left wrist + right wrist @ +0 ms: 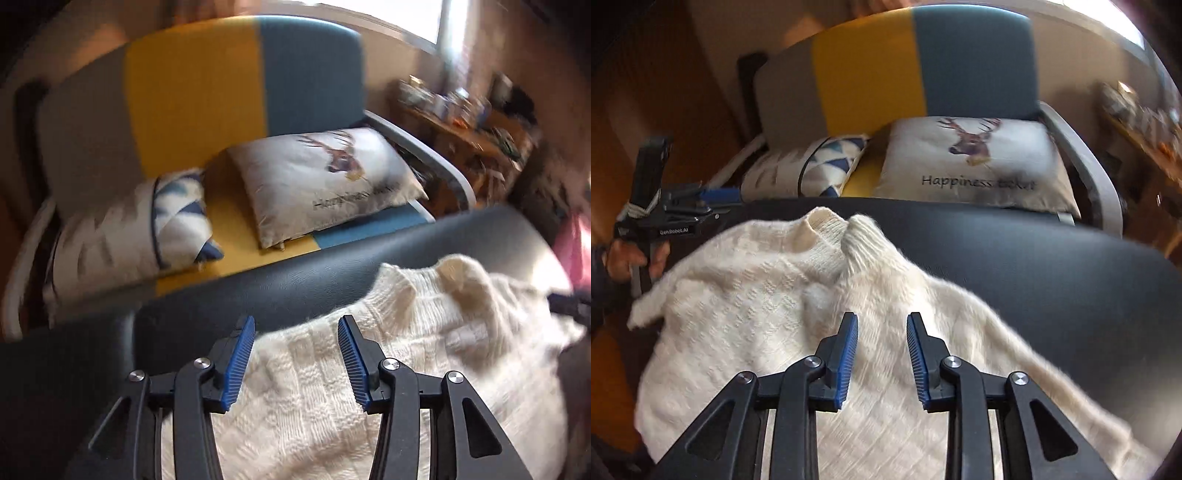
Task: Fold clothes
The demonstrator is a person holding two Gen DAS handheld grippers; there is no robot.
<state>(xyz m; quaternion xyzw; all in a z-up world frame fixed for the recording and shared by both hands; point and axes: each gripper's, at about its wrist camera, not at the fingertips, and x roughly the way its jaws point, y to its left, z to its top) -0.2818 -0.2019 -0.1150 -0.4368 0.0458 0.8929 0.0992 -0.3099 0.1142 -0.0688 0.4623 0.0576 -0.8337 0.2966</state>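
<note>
Your left gripper (pixel 297 325): fingers open, nothing between them, over the sweater's edge | your right gripper (pixel 882 321): fingers open, empty, above the sweater | cream sweater (pixel 764 306): lies spread on the dark table (pixel 1052 258), collar toward the sofa (pixel 868 70)

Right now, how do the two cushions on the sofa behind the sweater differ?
The deer cushion is pale with a stag's head and the printed words "Happiness ticket"; the triangle cushion carries blue triangles and dark piping, no words. The deer cushion sits toward the sofa's blue side, the triangle cushion toward its grey side. The deer cushion looks larger. Both lean on the sofa seat, beyond the cream sweater.
</note>
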